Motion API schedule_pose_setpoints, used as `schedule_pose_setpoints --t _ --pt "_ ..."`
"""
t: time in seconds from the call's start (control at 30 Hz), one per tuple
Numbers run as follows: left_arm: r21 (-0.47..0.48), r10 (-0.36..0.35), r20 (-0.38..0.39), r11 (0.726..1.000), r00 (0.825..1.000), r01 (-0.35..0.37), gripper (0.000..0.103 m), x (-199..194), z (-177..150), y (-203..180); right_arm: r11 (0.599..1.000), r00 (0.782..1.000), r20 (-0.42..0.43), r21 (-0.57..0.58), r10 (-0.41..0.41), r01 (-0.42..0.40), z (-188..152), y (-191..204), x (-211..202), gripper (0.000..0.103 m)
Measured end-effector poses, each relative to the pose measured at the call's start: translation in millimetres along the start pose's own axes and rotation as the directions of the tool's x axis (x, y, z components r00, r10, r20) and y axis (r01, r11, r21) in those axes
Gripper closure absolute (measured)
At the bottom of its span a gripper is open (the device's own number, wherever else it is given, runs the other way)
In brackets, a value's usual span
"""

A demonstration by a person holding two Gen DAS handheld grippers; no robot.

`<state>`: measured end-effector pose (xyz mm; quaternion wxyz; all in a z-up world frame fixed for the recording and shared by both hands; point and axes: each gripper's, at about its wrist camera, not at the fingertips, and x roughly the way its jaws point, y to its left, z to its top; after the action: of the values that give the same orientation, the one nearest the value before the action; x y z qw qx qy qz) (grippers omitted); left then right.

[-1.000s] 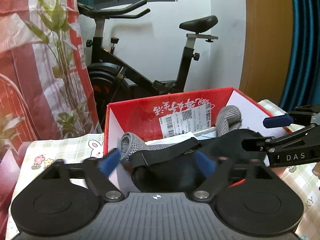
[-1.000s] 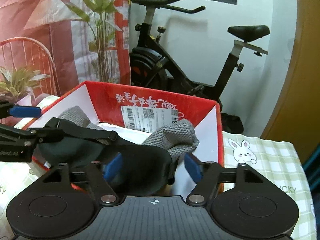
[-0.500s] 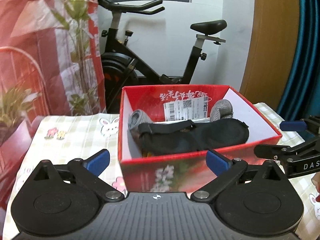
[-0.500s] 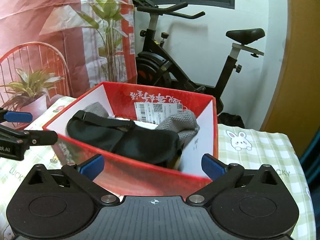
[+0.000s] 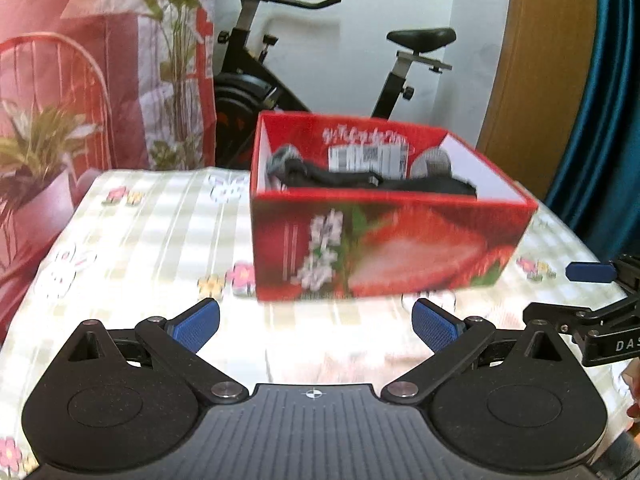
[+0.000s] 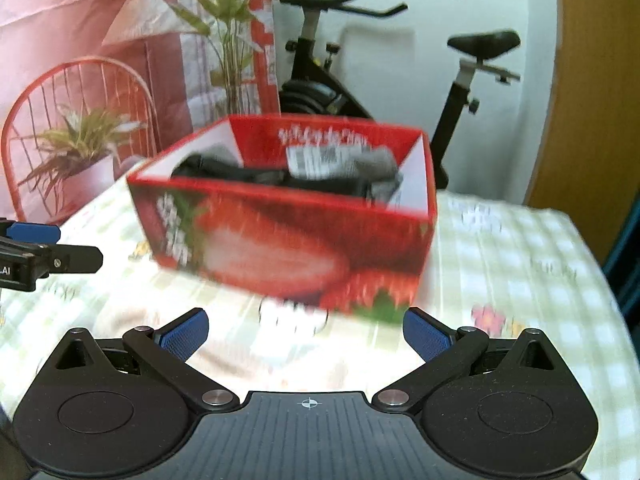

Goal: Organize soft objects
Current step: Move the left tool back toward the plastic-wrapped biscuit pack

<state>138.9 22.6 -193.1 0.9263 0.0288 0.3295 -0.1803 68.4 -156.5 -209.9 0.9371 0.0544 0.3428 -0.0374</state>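
Observation:
A red strawberry-print box (image 5: 384,248) stands on the checked tablecloth; it also shows in the right wrist view (image 6: 288,240). Inside it lie a black soft eye mask (image 5: 384,184) and grey knitted cloth (image 5: 432,160), also seen as the black mask (image 6: 248,174) and grey cloth (image 6: 380,168) from the right. My left gripper (image 5: 316,326) is open and empty, in front of the box. My right gripper (image 6: 306,332) is open and empty, also in front of the box. Each gripper shows at the edge of the other's view.
The table has a checked cloth with rabbits and flowers (image 5: 152,240). A potted plant (image 6: 76,148) and a red wire chair (image 6: 80,80) stand at the left. An exercise bike (image 5: 304,80) stands behind the table, a wooden door (image 5: 540,60) at the right.
Both grippers opened, let go of the black eye mask in the box, and drew back toward me. The mask now lies in the box.

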Motion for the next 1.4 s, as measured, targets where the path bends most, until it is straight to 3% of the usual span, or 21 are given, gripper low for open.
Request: schedule_pose_setpoints --t 0.27,0.73,1.1,1.4 --pt "-0.048 0.003 -0.055 0.999 0.998 -0.005 0.0 -1.6 -37.1 7.6 0.999 0.998 -0.07 0.031 -0.003 0.005 -48.2 4.4 -5.6 0.0" --pt "-0.051 -0.014 -0.078 0.999 0.997 0.01 0.0 -9.1 -62.4 4.4 1.0 0.993 -0.119 -0.005 0.026 -0.027 -83.3 20.2 -26.3 0.0" --pt "-0.081 -0.034 -0.091 0.996 0.995 0.027 0.0 -4.0 -68.0 6.8 0.992 0.968 -0.224 -0.034 0.113 -0.123 -94.0 35.1 -20.6 0.003" --pt "-0.108 -0.025 -0.083 0.994 0.996 0.016 0.001 -1.7 -65.4 11.7 0.985 0.96 -0.227 -0.024 0.163 -0.173 -72.7 45.9 9.4 0.006"
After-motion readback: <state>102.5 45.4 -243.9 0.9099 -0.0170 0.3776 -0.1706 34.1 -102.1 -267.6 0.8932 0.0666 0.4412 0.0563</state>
